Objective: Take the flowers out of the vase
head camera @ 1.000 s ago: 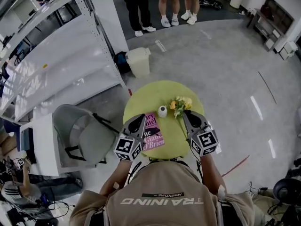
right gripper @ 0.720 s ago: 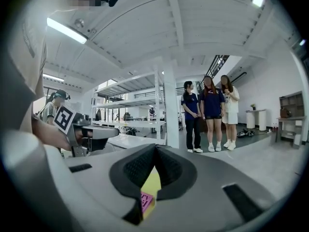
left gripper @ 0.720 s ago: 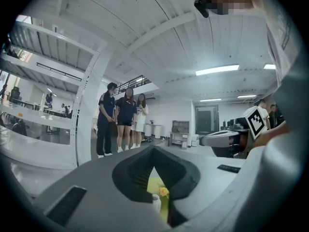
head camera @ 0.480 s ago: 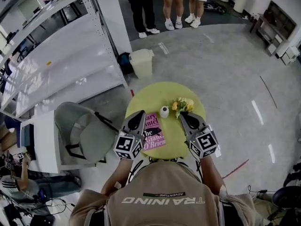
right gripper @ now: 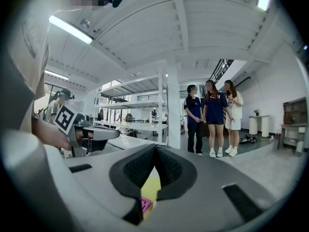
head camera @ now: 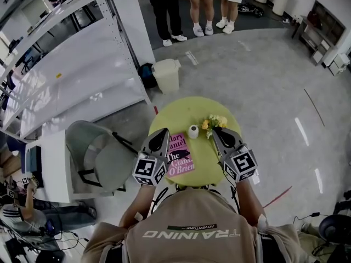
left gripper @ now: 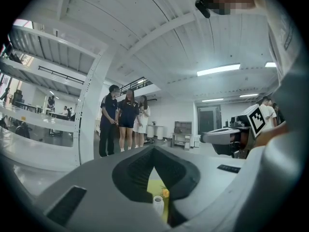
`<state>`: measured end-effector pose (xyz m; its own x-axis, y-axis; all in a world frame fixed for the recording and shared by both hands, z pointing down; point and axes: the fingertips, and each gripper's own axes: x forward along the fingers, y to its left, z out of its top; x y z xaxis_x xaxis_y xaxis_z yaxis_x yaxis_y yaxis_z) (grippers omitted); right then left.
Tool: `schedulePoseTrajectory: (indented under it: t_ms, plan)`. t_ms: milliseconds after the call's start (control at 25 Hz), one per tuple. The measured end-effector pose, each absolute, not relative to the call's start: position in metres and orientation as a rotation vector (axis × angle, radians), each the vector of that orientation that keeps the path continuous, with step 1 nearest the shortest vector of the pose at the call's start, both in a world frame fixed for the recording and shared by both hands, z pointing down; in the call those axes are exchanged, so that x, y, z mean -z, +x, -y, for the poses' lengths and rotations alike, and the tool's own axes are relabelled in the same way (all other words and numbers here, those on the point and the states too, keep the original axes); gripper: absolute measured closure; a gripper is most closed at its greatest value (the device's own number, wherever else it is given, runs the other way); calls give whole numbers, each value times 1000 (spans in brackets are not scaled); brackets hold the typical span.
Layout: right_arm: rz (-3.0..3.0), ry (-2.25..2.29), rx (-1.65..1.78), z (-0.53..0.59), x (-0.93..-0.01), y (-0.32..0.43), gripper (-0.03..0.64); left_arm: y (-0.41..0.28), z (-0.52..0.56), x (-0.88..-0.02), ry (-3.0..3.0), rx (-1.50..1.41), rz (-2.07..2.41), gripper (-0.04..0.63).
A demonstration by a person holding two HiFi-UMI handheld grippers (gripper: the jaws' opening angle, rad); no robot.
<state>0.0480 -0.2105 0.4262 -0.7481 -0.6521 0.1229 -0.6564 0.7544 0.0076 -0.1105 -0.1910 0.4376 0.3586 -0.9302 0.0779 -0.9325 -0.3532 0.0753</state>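
Small bunch of flowers (head camera: 213,123): ruffled yellow and orange heads over a little green, loose and soft-edged. Placed toward the far right of the tabletop, just right of the vase (head camera: 193,131). Too small to tell whether any stem sits in the vase's neck. Vase small, white, rounded and smooth, standing upright near the middle of the top. Visible again low in the left gripper view, with one orange head at its shoulder.

Nearer, a pink book (head camera: 179,154), flat, rectangular and glossy, with large white and black lettering, lying left of centre and slightly askew.

Over the near half of the top, left gripper (head camera: 162,132) and right gripper (head camera: 215,131): grey plastic wedges with black ribbed pads, each backed by a cube (head camera: 149,170) of black-and-white square markers. Left gripper's jaws pressed together at the tips, pinching nothing. Right gripper's jaws likewise closed tip to tip and empty, the tip just beside the flowers in the head view.

All on a round table (head camera: 186,109) with a matte yellow-green top. Beneath, a polished grey floor (head camera: 258,81) streaked with light reflections. To the left, tall white metal shelving (head camera: 82,70) with glossy boards. Beside the table, a grey moulded chair (head camera: 98,158) on a dark frame. Beyond, a white lidded bin (head camera: 166,73), contents unseen. Further off, three people (head camera: 193,4) standing together.
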Motion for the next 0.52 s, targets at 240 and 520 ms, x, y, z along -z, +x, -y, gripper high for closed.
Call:
schedulePoseTrajectory:
  t_ms: [240, 520]
  plan:
    - [2844, 1046, -62, 211, -429, 47, 618, -110, 192, -441, 2505, -49, 1717, 584]
    - [2849, 1043, -58, 216, -430, 52, 618, -106, 196, -447, 2499, -60, 1714, 586]
